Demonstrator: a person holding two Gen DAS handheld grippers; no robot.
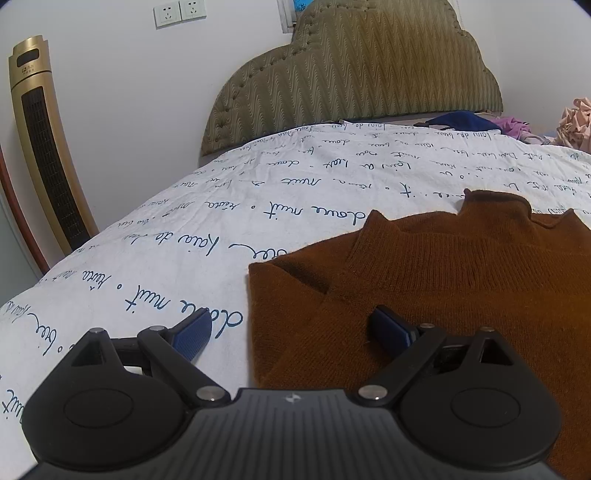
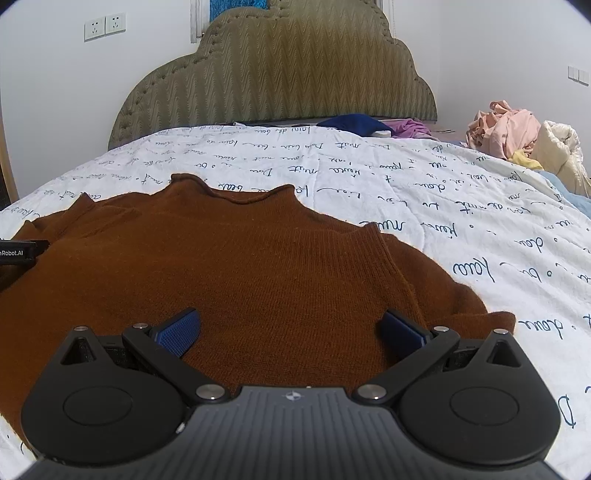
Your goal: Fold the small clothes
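Room: a bedroom with a white wall, a padded olive headboard [image 2: 277,70] and wall sockets [image 1: 180,12] above it.
Surface: a bed spread with a white quilt [image 1: 229,192] printed in blue script.
Task's thing: a brown knit sweater [image 2: 229,266] lies flat on the quilt, collar toward the headboard; on its left side the sleeve looks already turned in over the body, leaving a straight edge.
Left gripper [image 1: 291,328]: jaws wide open, holding nothing, straddling that straight left edge, one blue pad over the quilt and one over the knit.
Right gripper [image 2: 290,330]: jaws wide open, empty, low over the sweater's lower right part, near the right sleeve.
Step in hand: judging by the lay, the side folds; the right sleeve is probably next.
Next move calls for: closing on a single edge of the knit without pinching the quilt beneath, then carrying it across evenly.
Around: a gold tower fan [image 1: 44,147] stands by the wall; a navy garment [image 2: 351,123] and a pile of pink and cream clothes [image 2: 517,136] lie well apart near the headboard.
In the way: nothing close by; the soft quilt may wrinkle up.
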